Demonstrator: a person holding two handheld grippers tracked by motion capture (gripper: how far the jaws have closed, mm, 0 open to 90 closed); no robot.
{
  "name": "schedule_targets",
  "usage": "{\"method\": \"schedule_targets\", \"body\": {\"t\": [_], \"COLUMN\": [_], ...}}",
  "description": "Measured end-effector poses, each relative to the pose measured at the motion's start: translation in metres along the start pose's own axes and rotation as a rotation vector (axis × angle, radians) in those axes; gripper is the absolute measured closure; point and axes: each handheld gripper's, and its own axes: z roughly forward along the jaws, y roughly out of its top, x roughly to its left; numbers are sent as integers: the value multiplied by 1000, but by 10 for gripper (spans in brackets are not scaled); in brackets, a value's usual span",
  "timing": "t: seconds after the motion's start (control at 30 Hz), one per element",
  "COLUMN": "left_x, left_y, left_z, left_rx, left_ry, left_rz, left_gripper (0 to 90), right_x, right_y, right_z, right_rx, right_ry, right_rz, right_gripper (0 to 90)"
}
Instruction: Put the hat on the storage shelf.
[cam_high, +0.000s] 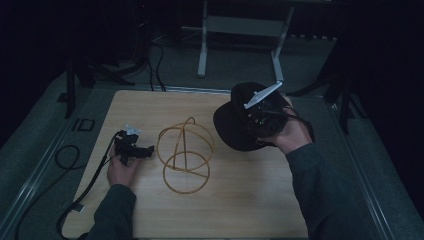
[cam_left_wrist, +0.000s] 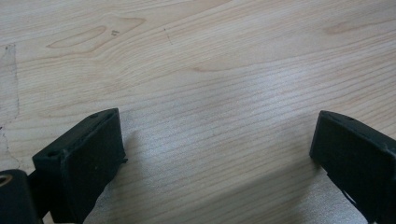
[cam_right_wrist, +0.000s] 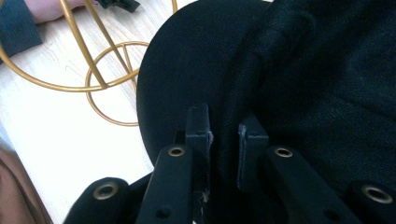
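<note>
Two grippers are in my hands. My right gripper (cam_right_wrist: 223, 133) has its jaws pinched nearly together on the black cap (cam_high: 235, 125), holding it at two o'clock from the gold wire stand (cam_high: 185, 155). My left gripper (cam_left_wrist: 217, 144) rests at nine o'clock of the stand, jaws spread wide over the bare wooden table (cam_left_wrist: 210, 60), gripping nothing.
</note>
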Motion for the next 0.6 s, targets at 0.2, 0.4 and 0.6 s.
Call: {"method": "schedule_targets", "body": {"t": [0.2, 0.4, 0.6], "left_x": [0, 0, 0], "left_y": [0, 0, 0], "left_z": [0, 0, 0], "left_rx": [0, 0, 0], "left_ry": [0, 0, 0], "left_rz": [0, 0, 0], "left_gripper": [24, 24, 24], "right_x": [4, 7, 9], "right_y": [6, 12, 19], "right_z": [-1, -3, -7], "right_rx": [-12, -20, -38], "right_ry": [11, 21, 39], "right_rz": [-27, -44, -67], "right_gripper": [789, 788, 787]}}
